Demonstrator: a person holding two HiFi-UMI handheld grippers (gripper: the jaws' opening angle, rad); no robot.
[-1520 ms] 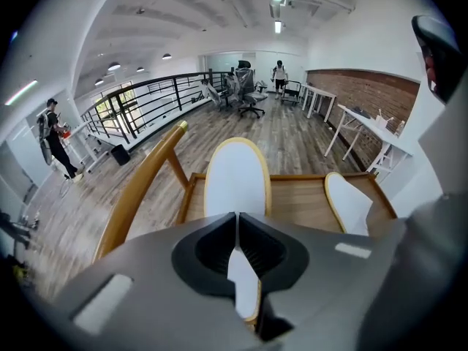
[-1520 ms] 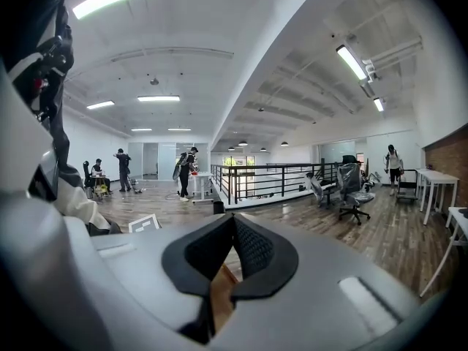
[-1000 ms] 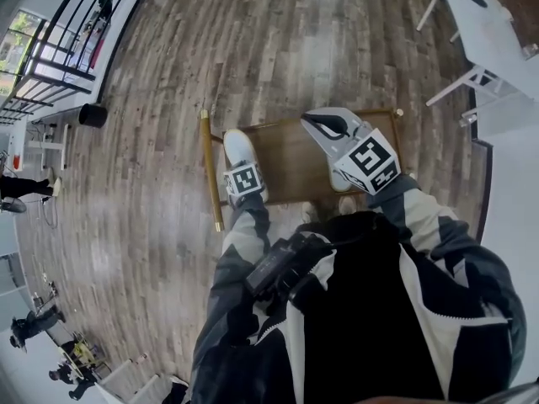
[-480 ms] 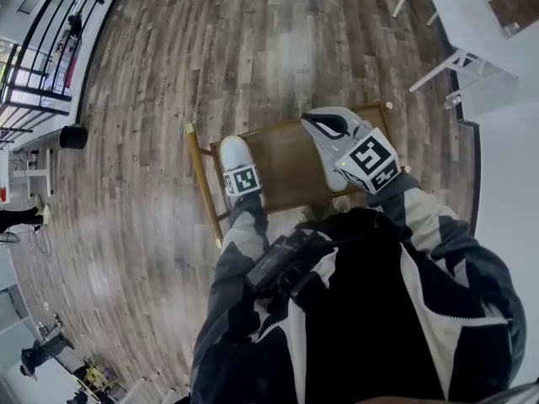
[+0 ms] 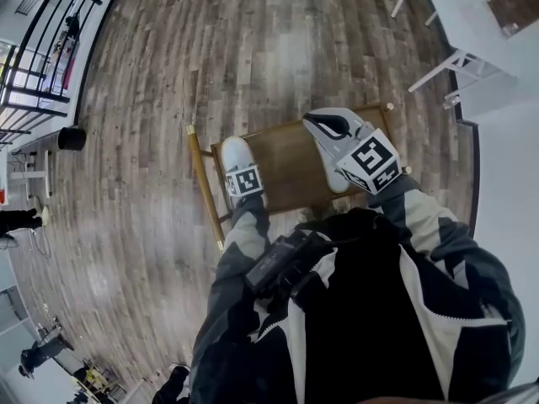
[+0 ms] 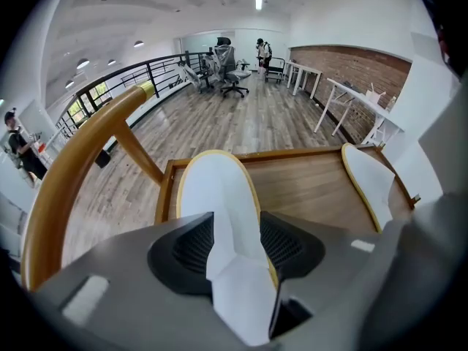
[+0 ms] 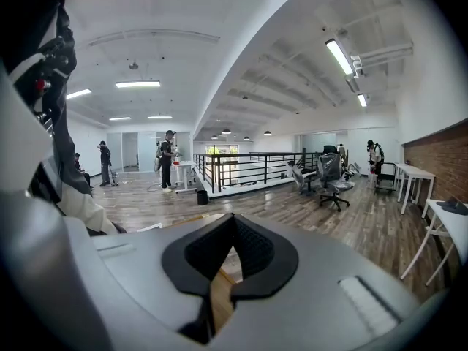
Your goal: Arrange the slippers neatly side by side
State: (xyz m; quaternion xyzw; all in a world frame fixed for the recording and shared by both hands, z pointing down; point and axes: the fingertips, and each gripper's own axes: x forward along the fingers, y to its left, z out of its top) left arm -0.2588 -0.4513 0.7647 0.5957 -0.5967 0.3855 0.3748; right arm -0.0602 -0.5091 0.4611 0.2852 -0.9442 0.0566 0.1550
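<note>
Two white slippers lie on a low wooden stand (image 5: 286,162). The left slipper (image 5: 237,153) (image 6: 218,189) lies flat near the stand's left edge, toe pointing away. My left gripper (image 5: 243,175) (image 6: 236,243) is at its heel; the jaws are opening and stand wide, with the heel between them. The right slipper (image 6: 369,181) lies by the right edge, mostly hidden under my right gripper (image 5: 327,124) in the head view. That gripper (image 7: 232,229) hovers above the stand, shut and empty.
A curved wooden rail (image 6: 80,167) rises along the stand's left side. A white desk (image 5: 472,23) stands at the far right, and a black railing (image 5: 42,49) and a black bin (image 5: 72,137) are at the left. Office chairs (image 6: 234,68) stand far off on the plank floor.
The head view has shifted a little to one side. Both grippers and both slippers keep their places on the stand.
</note>
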